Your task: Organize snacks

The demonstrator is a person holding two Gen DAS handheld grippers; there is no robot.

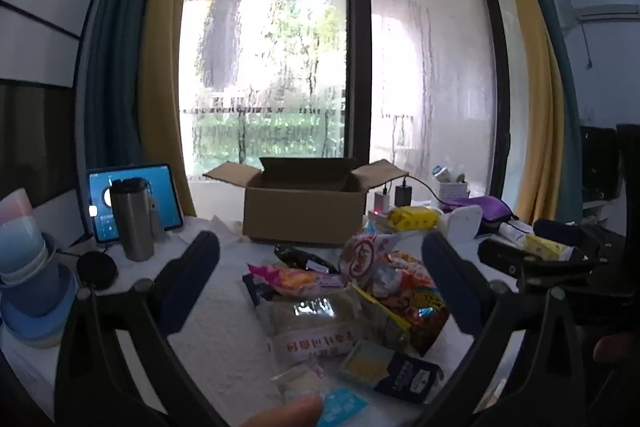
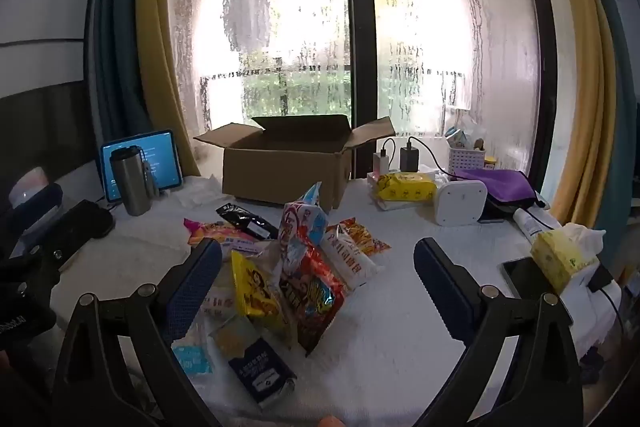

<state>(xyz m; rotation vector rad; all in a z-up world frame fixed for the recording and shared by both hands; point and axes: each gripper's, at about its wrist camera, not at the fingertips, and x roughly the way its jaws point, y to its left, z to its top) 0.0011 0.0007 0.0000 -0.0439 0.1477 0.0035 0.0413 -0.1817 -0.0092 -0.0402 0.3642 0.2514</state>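
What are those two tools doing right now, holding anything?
Left tool: open, holding nothing, above the snack pile.
Right tool: open, holding nothing, also over the snacks.

Matt cardboard box [image 2: 280, 163], glossy plastic snack packets [image 2: 304, 267], brushed-metal tumbler [image 2: 130, 179]

left gripper [image 1: 320, 279]: spread wide (holding nothing) | right gripper [image 2: 318, 275]: likewise

Both wrist views low, facing window; share snack pile [image 1: 344, 291], box [image 1: 304, 199].
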